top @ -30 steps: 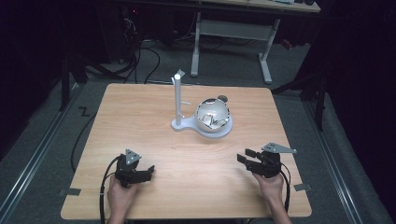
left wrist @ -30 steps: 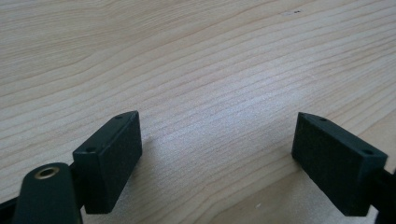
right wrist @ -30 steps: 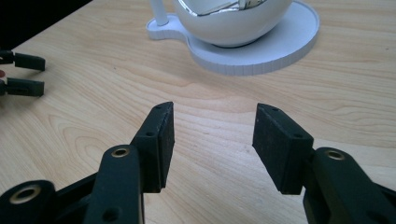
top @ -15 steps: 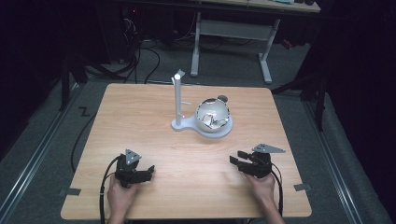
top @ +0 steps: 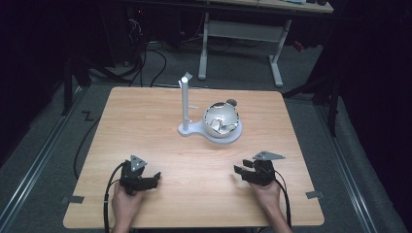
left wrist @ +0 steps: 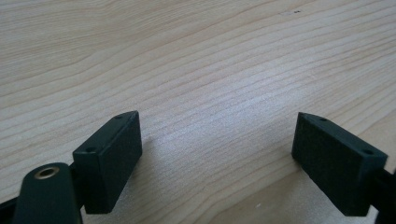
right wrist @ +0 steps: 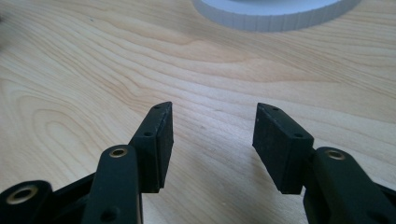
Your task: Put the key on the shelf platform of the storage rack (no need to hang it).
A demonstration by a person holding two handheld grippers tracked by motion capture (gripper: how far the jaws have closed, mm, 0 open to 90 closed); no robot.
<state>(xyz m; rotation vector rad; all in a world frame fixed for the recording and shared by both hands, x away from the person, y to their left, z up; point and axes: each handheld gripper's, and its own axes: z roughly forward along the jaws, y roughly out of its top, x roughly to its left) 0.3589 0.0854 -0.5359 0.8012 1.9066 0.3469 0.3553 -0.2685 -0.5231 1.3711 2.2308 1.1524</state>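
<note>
My left gripper (top: 154, 178) rests low over the wooden table (top: 145, 111) near its front left, held by a hand. In the left gripper view its jaws (left wrist: 217, 126) stand wide open over bare wood. Near the front right, my right gripper (top: 240, 171) points toward the table's middle. Its jaws (right wrist: 212, 112) are open, nothing between them, and the edge of a white round base (right wrist: 275, 11) lies ahead. A white stand (top: 185, 104) with an upright post and a shiny metal bowl (top: 221, 120) sits at the table's centre back.
Cables trail from both grippers off the front edge. A grey desk frame (top: 243, 34) and floor cables lie beyond the far edge. Bare wood stretches between the two grippers and the stand.
The right gripper has shifted left, toward the table's middle, and sunk closer to the wood. The left gripper has stayed where it was.
</note>
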